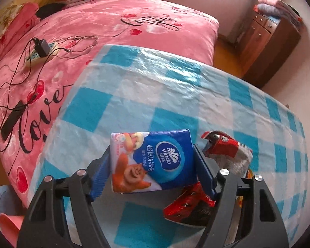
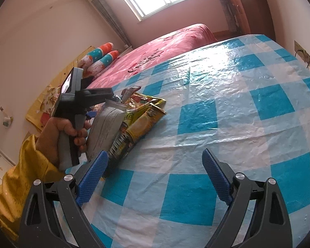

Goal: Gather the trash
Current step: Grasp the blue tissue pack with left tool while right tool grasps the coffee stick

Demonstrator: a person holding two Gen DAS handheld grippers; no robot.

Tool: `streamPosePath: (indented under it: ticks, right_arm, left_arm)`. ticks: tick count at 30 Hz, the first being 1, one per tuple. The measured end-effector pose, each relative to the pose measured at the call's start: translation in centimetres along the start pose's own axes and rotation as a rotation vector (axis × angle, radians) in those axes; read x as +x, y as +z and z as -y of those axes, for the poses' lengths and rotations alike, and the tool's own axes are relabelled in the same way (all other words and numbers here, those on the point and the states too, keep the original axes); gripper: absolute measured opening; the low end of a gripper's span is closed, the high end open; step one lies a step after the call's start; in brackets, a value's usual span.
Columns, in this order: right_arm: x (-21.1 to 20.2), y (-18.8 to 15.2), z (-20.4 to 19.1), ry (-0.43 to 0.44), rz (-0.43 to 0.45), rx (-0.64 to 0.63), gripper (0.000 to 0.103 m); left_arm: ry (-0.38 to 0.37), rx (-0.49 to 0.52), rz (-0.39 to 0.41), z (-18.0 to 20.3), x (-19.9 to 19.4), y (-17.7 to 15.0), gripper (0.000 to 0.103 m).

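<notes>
My left gripper (image 1: 153, 161) is shut on a blue Vinda tissue pack (image 1: 153, 161), held just above the blue-checked table (image 1: 155, 86). Red snack wrappers (image 1: 223, 144) lie right beside it, one (image 1: 188, 208) under the right finger. In the right wrist view my right gripper (image 2: 155, 177) is open and empty above the table (image 2: 227, 103). To its left lies a pile of yellow wrappers (image 2: 138, 122) and a grey packet (image 2: 105, 128). The left gripper's body (image 2: 76, 103) and the hand holding it stand next to that pile.
A bed with a pink blanket (image 1: 105, 26) lies beyond the table, with a power strip and cables (image 1: 41, 49) on it. A wooden cabinet (image 1: 266, 39) stands at the far right. A wall socket (image 2: 305, 57) is beside the table's far edge.
</notes>
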State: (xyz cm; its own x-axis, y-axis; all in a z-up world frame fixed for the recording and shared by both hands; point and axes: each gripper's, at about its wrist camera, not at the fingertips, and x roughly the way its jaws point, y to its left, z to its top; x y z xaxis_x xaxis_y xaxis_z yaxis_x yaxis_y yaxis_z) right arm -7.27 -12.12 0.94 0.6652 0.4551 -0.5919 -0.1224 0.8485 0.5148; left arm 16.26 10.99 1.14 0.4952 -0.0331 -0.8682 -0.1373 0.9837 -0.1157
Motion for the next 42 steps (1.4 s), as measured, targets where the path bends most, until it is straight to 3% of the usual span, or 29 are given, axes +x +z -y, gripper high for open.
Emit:
streamPosePath:
  ticks: [9,16,21,33,37,42]
  right_arm:
    - [0.0,-0.1,0.4,0.013,-0.029,0.007,0.092]
    - [-0.4,0.5,1.9,-0.083,-0.037,0.004,0.092]
    - [-0.1,0.8,2.2,-0.164,-0.048,-0.036,0.091]
    - [1.1,0.9,2.1,-0.323,-0.075,-0.149,0.060]
    - [1.4,1.0,2.1,-0.342,-0.087,-0.183,0.055]
    - [1.2,1.0,2.4,-0.352,-0.086,-0.185,0.042]
  left_arm:
    - [-0.077,0.061,-0.002,3.6,-2.2,-4.9,0.073]
    - [-0.194,0.057,-0.014,4.8,-4.0,-7.6,0.073]
    - [-0.211,0.041,0.012,4.0,-5.2,-8.4,0.073]
    - [-0.208,0.049,0.103,1.8,-9.3,-9.5,0.073]
    - [-0.209,0.053,0.119,0.9,-10.6,-10.4,0.073]
    - [-0.203,0.083,0.136,0.2,-12.0,-12.1,0.073]
